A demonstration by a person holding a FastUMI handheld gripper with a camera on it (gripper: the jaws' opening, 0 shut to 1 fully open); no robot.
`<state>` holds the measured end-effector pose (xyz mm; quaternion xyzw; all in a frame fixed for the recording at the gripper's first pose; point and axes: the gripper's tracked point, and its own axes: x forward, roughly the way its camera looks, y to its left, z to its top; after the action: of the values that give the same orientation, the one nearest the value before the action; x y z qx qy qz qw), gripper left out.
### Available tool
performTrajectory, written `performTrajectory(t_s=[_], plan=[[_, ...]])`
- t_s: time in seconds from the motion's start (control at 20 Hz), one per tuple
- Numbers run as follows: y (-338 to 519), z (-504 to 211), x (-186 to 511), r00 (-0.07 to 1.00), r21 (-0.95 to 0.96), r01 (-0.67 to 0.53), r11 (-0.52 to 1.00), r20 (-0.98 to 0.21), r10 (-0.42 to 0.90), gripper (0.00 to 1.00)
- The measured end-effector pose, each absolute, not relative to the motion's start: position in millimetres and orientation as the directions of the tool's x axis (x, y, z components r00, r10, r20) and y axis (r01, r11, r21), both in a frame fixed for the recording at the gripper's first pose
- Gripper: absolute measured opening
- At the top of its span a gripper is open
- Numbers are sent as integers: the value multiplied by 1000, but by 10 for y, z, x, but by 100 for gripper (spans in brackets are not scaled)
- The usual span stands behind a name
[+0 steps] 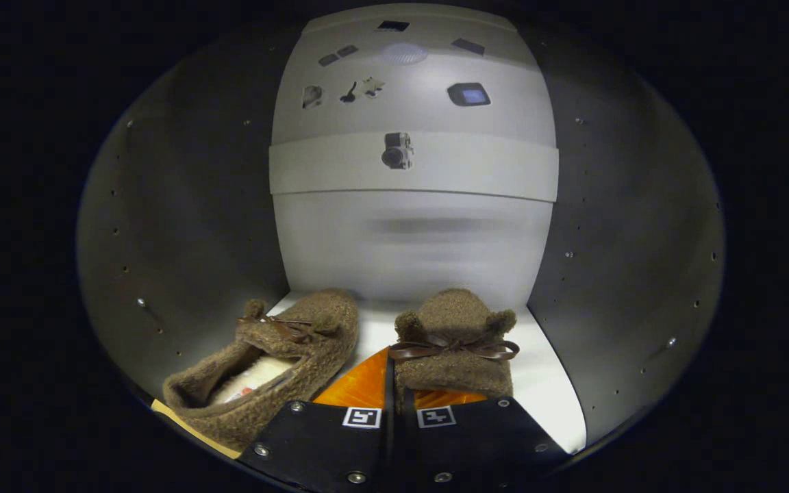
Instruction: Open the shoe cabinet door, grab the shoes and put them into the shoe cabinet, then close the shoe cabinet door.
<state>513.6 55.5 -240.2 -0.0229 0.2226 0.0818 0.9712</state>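
Observation:
Two brown fuzzy shoes with ribbon bows stand side by side on the white floor (552, 383) of the shoe cabinet, toes toward the back. The left shoe (278, 370) lies free just ahead of my left finger, its opening facing me. The right shoe (453, 342) is right at my fingers. My gripper (389, 366) is shut on the right shoe's near side wall: one finger (360, 390) lies outside it, and the other finger (446, 398) reaches in under its fuzzy upper. I cannot tell whether this shoe rests on the floor or hangs just above it.
Grey side walls (182, 260) with rows of small holes close in on the left and on the right (627, 274). A pale back panel (411, 246) stands just beyond the shoes, with a horizontal band (477, 168) higher up. A narrow strip of white floor separates the shoes.

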Motion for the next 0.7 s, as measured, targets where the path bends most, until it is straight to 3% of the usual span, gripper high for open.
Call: performTrajectory(t_s=[0.3,0.45,0.5,0.7], plan=[[540,-2319,5094,888,27,-158,987,-433,154,16],[635,-2309,5005,878,40,-189,981,-441,187,37],[640,-2296,4987,879,31,-188,982,-441,182,40],[726,-2256,4820,873,-10,-216,976,-450,189,45]])
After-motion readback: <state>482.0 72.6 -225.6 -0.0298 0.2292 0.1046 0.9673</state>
